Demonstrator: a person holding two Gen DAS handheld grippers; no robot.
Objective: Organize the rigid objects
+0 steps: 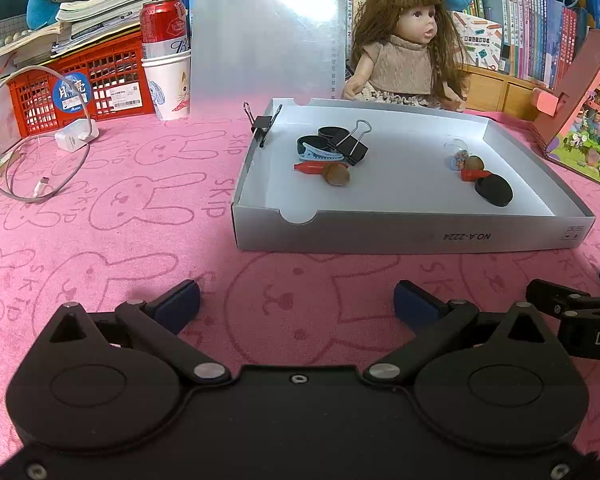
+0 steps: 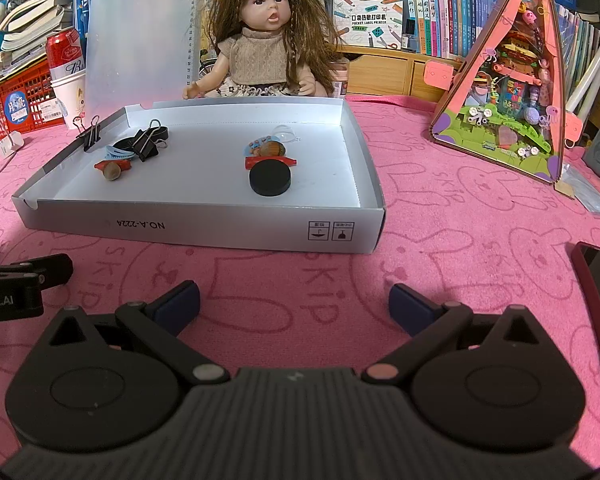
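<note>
Reaching over the near wall of the tray (image 2: 204,228) with either tool, both spread apart and empty, risks shoving the light tray.

Home study: bookshelves (image 2: 440,8), doll (image 2: 268,28), toys.

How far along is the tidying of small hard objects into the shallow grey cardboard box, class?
Done: two clusters lie in the shallow grey cardboard box, one by the black binder clip, one by the flat black round disc. A second black binder clip grips the box wall.
In hand: nothing; the left hand-held gripper and right hand-held gripper are open over the pink rabbit-print cloth.
Left: no loose pieces show on the cloth, so possibly only finer sorting.
</note>
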